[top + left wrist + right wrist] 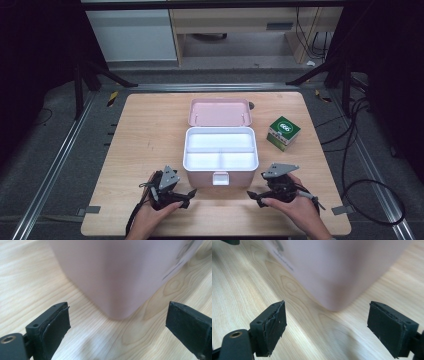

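Note:
A pink box (pixel 221 176) stands open mid-table, its lid (pixel 220 112) laid back behind it and a white divided tray (pixel 220 148) inside. My left gripper (pixel 189 194) rests on the table by the box's near left corner, jaws open and bare. In the left gripper view that rounded pink corner (pixel 117 277) lies just beyond my left gripper (pixel 117 325). My right gripper (pixel 254 196) sits by the near right corner, also open with nothing in it. The right gripper view shows the pink corner (pixel 342 272) ahead of my right gripper (pixel 327 326).
A small green and white carton (pixel 283 133) stands right of the box. The wooden table (pixel 145 135) has bare room on its left side and along the front edge. Metal frame rails and cables run along both sides.

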Tool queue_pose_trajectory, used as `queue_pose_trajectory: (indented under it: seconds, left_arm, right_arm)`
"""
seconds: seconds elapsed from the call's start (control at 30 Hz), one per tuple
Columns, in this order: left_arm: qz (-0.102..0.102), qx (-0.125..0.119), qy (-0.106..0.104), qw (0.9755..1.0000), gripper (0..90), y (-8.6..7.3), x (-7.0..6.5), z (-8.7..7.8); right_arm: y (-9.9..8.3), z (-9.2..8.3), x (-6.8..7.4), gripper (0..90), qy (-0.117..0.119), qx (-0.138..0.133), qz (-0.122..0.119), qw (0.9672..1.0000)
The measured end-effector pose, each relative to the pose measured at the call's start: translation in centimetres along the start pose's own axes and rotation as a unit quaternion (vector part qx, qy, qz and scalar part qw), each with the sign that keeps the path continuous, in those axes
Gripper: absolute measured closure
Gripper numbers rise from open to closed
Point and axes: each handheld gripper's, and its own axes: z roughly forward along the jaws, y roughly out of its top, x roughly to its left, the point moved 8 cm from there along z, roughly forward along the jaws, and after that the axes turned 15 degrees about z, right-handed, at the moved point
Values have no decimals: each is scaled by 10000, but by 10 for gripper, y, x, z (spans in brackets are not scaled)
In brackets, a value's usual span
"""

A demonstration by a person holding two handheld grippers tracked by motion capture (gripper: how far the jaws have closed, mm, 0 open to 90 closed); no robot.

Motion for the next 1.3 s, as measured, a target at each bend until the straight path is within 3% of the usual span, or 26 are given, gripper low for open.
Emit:
queue_pose_trajectory:
  seconds: [0.13, 0.17, 0.27, 0.5, 0.57, 0.77, 0.9, 1.07, 1.13, 1.3]
  left_arm:
    - [-95, 61, 21, 9999, 50, -5, 8, -2]
    - [-87, 137, 88, 9998, 48, -7, 12, -2]
    - [-22, 274, 157, 9995, 50, -11, 17, -1]
    - [-12, 550, 277, 9981, 54, -26, 31, -3]
    - [-47, 571, 299, 9979, 55, -29, 36, -5]
    - [-159, 630, 600, 9961, 67, -42, 51, -11]
    - [-249, 759, 738, 9941, 67, -51, 59, -19]
    - [-425, 861, 720, 9928, 67, -60, 63, -23]
    - [-528, 895, 676, 9923, 77, -63, 65, -24]
    - [-636, 1004, 690, 9905, 76, -74, 69, -27]
  right_arm:
    - [23, -22, -12, 208, -59, 11, -33, 10000]
    - [38, -32, -17, 214, -56, 23, -16, 10000]
    - [54, -41, -23, 210, -161, 38, -11, 9999]
    - [108, -59, -26, 202, -218, 222, -403, 9987]
    - [126, -57, -19, 205, -239, 213, -611, 9976]
    - [148, -51, -11, 225, -245, 210, -618, 9976]
    - [164, -47, -2, 249, -262, 224, -769, 9964]
    - [191, -34, 18, 249, -222, 297, -1186, 9922]
    - [200, -26, 27, 295, -48, 422, -1259, 9911]
    - [212, -8, 44, 268, 191, 627, -1738, 9826]
